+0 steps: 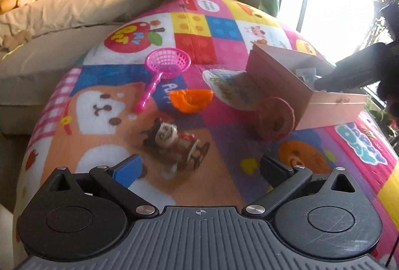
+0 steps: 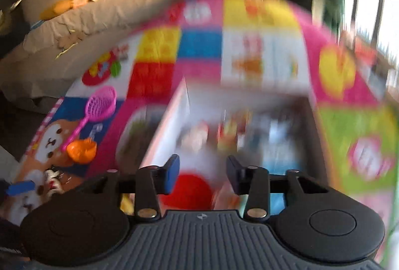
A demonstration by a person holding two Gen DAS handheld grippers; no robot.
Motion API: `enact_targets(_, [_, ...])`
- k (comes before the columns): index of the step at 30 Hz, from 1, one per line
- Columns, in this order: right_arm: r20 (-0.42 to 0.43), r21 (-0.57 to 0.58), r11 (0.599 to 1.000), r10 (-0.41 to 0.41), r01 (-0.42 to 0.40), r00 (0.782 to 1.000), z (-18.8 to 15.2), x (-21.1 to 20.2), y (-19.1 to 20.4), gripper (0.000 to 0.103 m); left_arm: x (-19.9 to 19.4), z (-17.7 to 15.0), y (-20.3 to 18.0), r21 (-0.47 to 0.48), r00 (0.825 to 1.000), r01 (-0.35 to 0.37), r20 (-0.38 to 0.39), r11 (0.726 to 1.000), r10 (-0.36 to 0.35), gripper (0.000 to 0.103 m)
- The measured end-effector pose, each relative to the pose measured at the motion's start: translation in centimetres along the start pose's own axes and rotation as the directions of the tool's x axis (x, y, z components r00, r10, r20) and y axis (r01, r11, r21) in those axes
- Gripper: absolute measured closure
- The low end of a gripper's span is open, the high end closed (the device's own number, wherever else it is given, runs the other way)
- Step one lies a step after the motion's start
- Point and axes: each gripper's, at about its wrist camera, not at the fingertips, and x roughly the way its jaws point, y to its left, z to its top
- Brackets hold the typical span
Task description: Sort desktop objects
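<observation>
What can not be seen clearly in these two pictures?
- Box contents: right wrist view, motion blur; only a red round shape is recognisable.
- Box interior: left wrist view, hidden by its wall and the dark right tool.
- Toy figure: left wrist view, blurred details.

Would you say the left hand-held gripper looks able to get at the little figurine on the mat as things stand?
Probably yes. The left hand-held gripper is wide open with the figurine lying just ahead of its fingertips on the mat. Nothing lies between them; the orange bowl and pink strainer sit farther off.
</observation>
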Motion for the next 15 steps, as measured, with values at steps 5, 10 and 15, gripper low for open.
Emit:
enact_targets(5, [-0.008,0.177,0.981,0.078,-0.075,0.997,-0.3,0.6,-2.3,0.060,0.4,-0.1,-0.5,0.000,1.000,0.006,-0.014,1.000,-0.006,0.000])
enact_targets(10, [0.140,-0.074,0.996,0.063,-0.053,0.988,-1.2,-1.6,3.7,0.057,0.4,0.0,-1.1,0.018,1.000,-0.002,-0.014,1.000,0.002,0.000])
enact_targets(15, [0.173,-0.413,0.910,0.106,-0.026,0.979,-4.0,-1.1,11.8,0.056,0.6,0.1,-1.1,0.028,0.999,-0.047,-0.024,0.998,0.048,0.000])
